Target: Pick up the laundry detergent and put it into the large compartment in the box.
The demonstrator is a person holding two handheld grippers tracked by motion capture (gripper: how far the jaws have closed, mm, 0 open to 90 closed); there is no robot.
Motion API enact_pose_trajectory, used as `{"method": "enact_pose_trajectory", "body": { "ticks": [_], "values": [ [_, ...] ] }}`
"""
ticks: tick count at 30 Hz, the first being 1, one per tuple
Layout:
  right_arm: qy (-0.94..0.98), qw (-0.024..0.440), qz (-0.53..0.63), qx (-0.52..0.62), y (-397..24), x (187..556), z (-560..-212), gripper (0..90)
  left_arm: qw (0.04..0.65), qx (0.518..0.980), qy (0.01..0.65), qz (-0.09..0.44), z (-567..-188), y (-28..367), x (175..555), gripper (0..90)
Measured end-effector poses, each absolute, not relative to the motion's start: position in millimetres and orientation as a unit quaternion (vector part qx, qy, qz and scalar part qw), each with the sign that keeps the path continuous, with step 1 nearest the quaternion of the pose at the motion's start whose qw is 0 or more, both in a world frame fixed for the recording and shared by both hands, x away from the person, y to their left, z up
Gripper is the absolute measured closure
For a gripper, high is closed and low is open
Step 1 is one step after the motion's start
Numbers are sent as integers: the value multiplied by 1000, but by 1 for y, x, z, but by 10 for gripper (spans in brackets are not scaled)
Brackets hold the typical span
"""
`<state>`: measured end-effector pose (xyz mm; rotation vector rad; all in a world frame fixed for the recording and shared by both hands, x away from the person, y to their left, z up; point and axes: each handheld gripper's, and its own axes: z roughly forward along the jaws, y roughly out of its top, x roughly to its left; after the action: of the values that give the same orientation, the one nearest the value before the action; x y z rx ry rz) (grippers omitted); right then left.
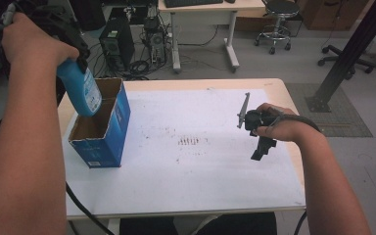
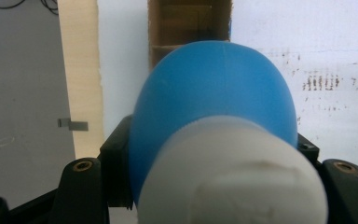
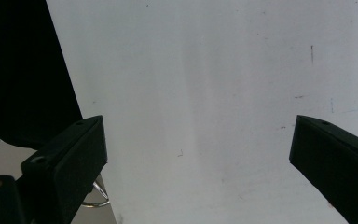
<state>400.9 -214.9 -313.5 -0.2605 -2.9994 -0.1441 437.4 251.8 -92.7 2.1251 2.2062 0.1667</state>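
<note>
While the left gripper (image 1: 73, 58) pinches a blue bottle (image 1: 82, 90) over the open box (image 1: 108, 128) at the table's left, the right gripper (image 1: 260, 147) idles spread and empty, so I'd guess lowering it straight in comes next.

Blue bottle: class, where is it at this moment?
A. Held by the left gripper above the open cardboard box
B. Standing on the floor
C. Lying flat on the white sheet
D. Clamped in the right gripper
A: the left gripper clamps the blue bottle over the open cardboard box.
</note>
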Motion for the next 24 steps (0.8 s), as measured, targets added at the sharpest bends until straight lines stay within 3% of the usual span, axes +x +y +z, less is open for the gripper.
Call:
{"method": "enact_pose_trajectory", "body": {
  "ticks": [24],
  "values": [
    [-993,66,-45,-86,-213,401,-313,39,16,695,718,39,-163,252,448,376]
  ]
}}
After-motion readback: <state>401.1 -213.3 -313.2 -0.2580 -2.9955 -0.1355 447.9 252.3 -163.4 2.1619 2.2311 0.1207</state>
